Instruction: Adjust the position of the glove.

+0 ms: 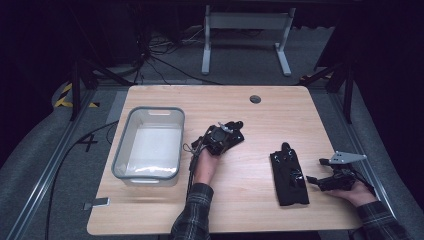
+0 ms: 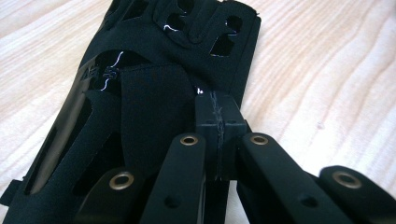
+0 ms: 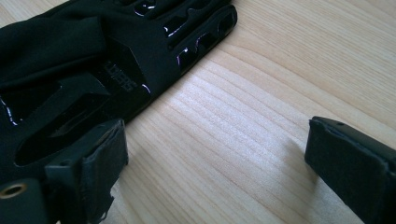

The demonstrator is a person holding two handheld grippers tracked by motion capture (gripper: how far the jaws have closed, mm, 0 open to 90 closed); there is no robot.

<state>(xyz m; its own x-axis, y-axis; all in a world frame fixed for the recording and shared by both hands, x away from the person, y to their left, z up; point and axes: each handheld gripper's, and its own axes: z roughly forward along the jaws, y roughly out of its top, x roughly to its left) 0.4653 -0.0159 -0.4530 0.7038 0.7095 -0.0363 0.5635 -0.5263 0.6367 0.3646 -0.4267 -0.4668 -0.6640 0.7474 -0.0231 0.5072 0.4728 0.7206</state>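
At the near edge of the wooden surface (image 1: 240, 205), 2 plaid sleeves come in, the left sleeve (image 1: 192, 222) near the middle and the right sleeve (image 1: 380, 220) at the corner.

The right hand (image 1: 357, 192) lies low on the surface and holds the right gripper (image 1: 317, 170), grey plate on top, pointing across towards the flat glove (image 1: 289, 177). In the right gripper view its jaws (image 3: 224, 154) stand wide apart with bare wood between them and grip nothing. One pad sits at the glove's edge, but I cannot tell whether it touches; the other is well clear on open wood. This flat glove (image 3: 70, 70) is black with glossy cut-out patches. It lies spread out right of centre, its fingers pointing away from the person.

Farther in, near the middle of the surface, the left hand (image 1: 206, 167) holds the left gripper (image 1: 224, 137). In the left gripper view its jaws (image 2: 217, 114) are pressed together, and a raised fold of a 2nd black glove, the held glove (image 2: 154, 93), runs up to the pads, so they look pinched on its fabric. The rest of the held glove (image 1: 235, 129) rests on the wood with its fingers pointing away.

Left of that hand stands a clear plastic bin (image 1: 120, 145) with a grey rim, well apart from both gloves. Near the far edge is a round cable hole (image 1: 255, 99). Beyond the surface, a white frame (image 1: 245, 22) stands on the grey floor.
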